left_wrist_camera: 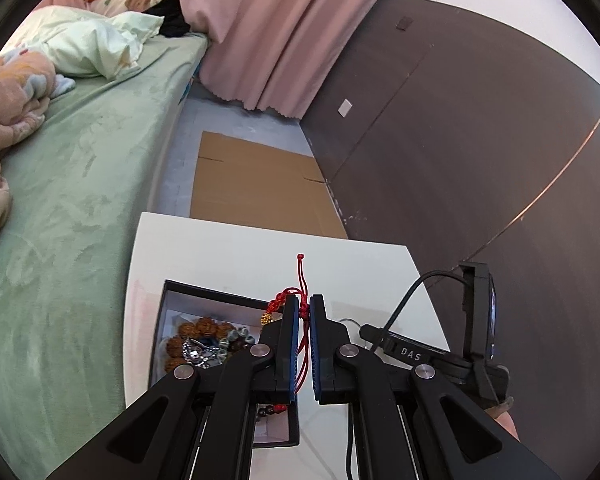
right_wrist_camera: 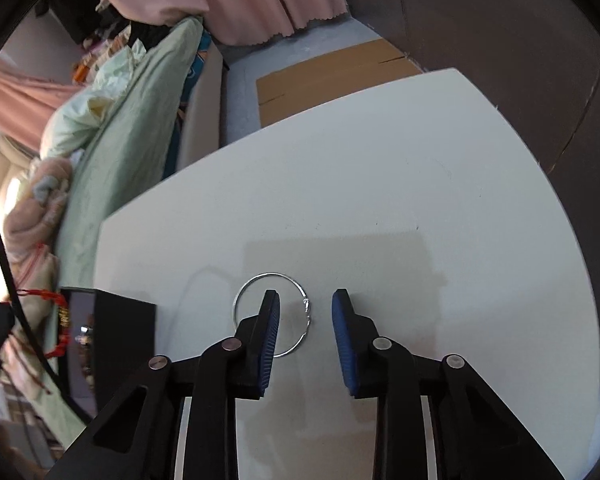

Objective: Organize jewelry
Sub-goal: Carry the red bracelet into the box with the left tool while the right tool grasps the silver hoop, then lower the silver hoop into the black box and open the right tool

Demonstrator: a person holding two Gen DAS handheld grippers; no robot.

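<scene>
Soft daylight, even exposure, heavy fisheye warp in both wrist views.

Light is diffuse; the white table (right_wrist_camera: 380, 184) reads bright without blown glare, with a broad pale rectangular shadow across its near half and a thin curved shadow line by the silver ring (right_wrist_camera: 272, 314). Strongest brightness enters at the far left edge of the right wrist view, washing out the bedding (right_wrist_camera: 24, 216) there. The dark wall panel (left_wrist_camera: 480, 152) carries one thin bright reflected streak. Straight edges bow hard toward the rims; black vignette fills every corner. Centre is sharp; left margin of the right wrist view is smeared, and the black box (right_wrist_camera: 112, 340) there looks soft.
</scene>
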